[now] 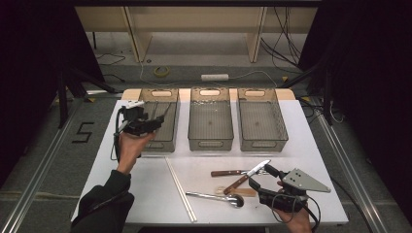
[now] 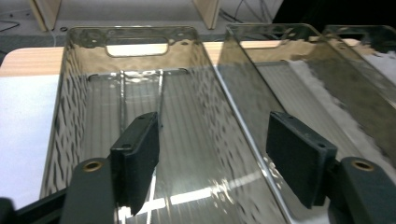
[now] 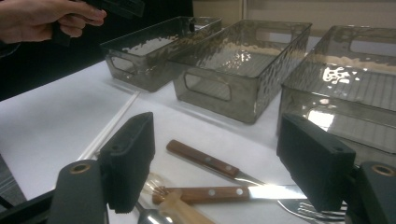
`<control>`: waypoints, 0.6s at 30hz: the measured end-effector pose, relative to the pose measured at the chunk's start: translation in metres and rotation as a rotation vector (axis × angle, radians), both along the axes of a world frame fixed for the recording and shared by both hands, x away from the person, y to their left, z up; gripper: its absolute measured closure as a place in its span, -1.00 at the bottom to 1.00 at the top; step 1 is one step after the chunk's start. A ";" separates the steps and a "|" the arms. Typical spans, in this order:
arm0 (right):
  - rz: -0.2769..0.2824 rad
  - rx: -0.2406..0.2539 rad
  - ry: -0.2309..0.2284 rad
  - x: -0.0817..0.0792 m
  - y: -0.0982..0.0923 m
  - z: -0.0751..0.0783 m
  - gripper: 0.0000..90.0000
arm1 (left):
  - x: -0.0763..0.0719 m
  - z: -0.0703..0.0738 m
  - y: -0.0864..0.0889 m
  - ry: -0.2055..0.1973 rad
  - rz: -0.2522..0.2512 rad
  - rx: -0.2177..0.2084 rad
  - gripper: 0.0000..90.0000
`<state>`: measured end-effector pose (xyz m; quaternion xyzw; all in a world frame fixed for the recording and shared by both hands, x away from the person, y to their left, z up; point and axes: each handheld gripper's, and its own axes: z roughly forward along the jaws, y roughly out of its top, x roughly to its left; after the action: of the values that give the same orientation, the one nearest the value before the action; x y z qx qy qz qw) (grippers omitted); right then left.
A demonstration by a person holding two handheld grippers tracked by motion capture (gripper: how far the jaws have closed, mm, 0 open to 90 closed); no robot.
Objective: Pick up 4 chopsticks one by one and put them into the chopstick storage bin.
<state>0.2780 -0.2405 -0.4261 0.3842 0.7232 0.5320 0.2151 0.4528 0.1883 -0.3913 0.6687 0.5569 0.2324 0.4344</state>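
Smoked-plastic bin: left of frame, far side of bench, chopsticks inside.
Left claw: over that bin, jaws apart, empty.
Knives: lower right of centre.
Right claw: jaws apart, straddling knives.

Left smoked-clear plastic bin: upright, open top, cut-out handle at each short end, ribbed floor. A pair of pale chopsticks lies lengthwise on its floor, near the far end wall. Second pale chopstick pair lies on the white table just in front of that bin.
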 end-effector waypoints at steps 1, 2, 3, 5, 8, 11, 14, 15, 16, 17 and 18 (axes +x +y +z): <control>0.004 -0.003 0.001 -0.001 0.001 0.000 -0.35 | -0.004 0.000 0.000 -0.003 -0.009 0.001 -0.28; 0.009 -0.006 -0.001 -0.001 0.003 0.000 -0.35 | -0.009 0.001 0.001 -0.013 -0.017 -0.004 -0.30; 0.011 -0.011 -0.001 -0.002 0.005 0.000 -0.35 | -0.014 0.001 0.002 -0.025 -0.023 -0.011 -0.31; 0.019 -0.019 0.002 -0.003 0.008 0.000 -0.35 | -0.023 0.001 0.004 -0.032 -0.062 -0.033 -0.35; 0.035 -0.024 0.009 -0.005 0.014 -0.002 -0.35 | -0.037 -0.001 0.008 -0.035 -0.102 -0.063 -0.41; 0.048 -0.024 0.011 -0.007 0.019 -0.002 -0.34 | -0.049 -0.003 0.008 -0.033 -0.149 -0.058 -0.43; 0.060 -0.029 0.009 -0.008 0.022 -0.002 -0.34 | -0.057 -0.005 0.004 -0.031 -0.188 -0.029 -0.43; 0.060 -0.030 0.010 -0.008 0.023 -0.002 -0.34 | -0.059 -0.005 0.002 -0.033 -0.200 -0.018 -0.43; 0.060 -0.030 0.011 -0.008 0.023 -0.002 -0.34 | -0.060 -0.006 0.000 -0.034 -0.213 -0.010 -0.43; 0.060 -0.029 0.012 -0.008 0.022 -0.002 -0.34 | -0.062 -0.006 -0.002 -0.034 -0.229 0.000 -0.43; 0.059 -0.029 0.012 -0.008 0.022 -0.002 -0.34 | -0.064 -0.007 -0.004 -0.035 -0.244 0.016 -0.43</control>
<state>0.2701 -0.2183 -0.4282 0.3626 0.7434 0.5251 0.2004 0.3892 0.1841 -0.3981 0.7307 0.4619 0.1940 0.4638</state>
